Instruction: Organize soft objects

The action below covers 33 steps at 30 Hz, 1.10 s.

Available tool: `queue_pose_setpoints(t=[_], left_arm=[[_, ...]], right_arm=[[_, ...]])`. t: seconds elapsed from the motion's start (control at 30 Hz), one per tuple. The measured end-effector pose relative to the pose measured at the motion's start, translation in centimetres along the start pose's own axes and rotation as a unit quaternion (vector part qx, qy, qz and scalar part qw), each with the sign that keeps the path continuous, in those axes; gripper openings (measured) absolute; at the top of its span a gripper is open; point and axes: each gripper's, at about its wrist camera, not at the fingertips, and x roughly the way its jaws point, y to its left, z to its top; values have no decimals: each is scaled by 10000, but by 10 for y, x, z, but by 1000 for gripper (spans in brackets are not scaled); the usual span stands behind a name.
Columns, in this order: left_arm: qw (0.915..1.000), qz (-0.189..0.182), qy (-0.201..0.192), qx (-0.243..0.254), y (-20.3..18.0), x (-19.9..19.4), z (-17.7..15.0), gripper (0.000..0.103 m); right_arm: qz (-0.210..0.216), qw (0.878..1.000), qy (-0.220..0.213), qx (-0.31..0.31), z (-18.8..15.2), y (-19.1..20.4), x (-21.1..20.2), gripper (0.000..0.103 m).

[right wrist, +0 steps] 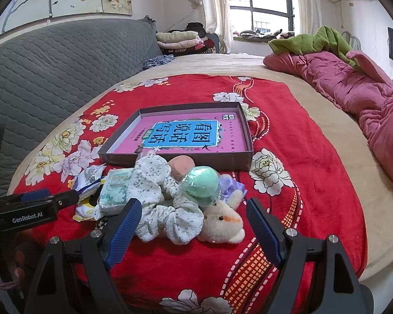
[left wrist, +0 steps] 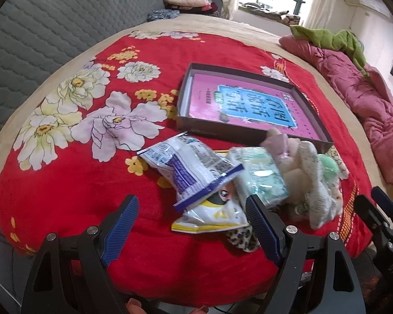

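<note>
Nothing is judged sorted yet. Nearest, the right gripper (right wrist: 194, 225) is spread wide, nothing held, its fingers framing the floral scrunchie (right wrist: 167, 209) and plush bunny (right wrist: 222, 225). The left gripper (left wrist: 194, 225) is likewise spread wide and empty, poised over the snack packets (left wrist: 196, 172). The tissue pack (right wrist: 115, 193) and green ball (right wrist: 201, 185) lie heaped on the red blanket (right wrist: 314, 183). Just beyond, the box (right wrist: 249, 136) holds only a pink book (right wrist: 186, 133); every soft item is left to place.
</note>
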Motion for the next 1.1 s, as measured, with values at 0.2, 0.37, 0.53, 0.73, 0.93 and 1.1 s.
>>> queue_pose_setpoints(t=[0.2,0.37,0.53,0.73,0.93,1.1], left_arm=[[10000,-52,27,-81,11,13,7,84],[9998,-66,52,170,7,25,12,84],[9989,110,176,421,2,43,14,84],[9988,135,263,400,5,55,17,84],[9987,100,281,415,6,62,20,84],[9988,-23,363,339,10,70,24,84]], right_arm=[[-38,9998,28,180,2,-10,4,81],[-91,9994,70,337,4,-20,10,81],[-56,9990,167,405,8,-26,22,81],[-65,9992,379,132,10,-22,44,81],[-192,9986,405,-265,12,-14,63,81],[-208,9981,425,-396,13,-12,75,80]])
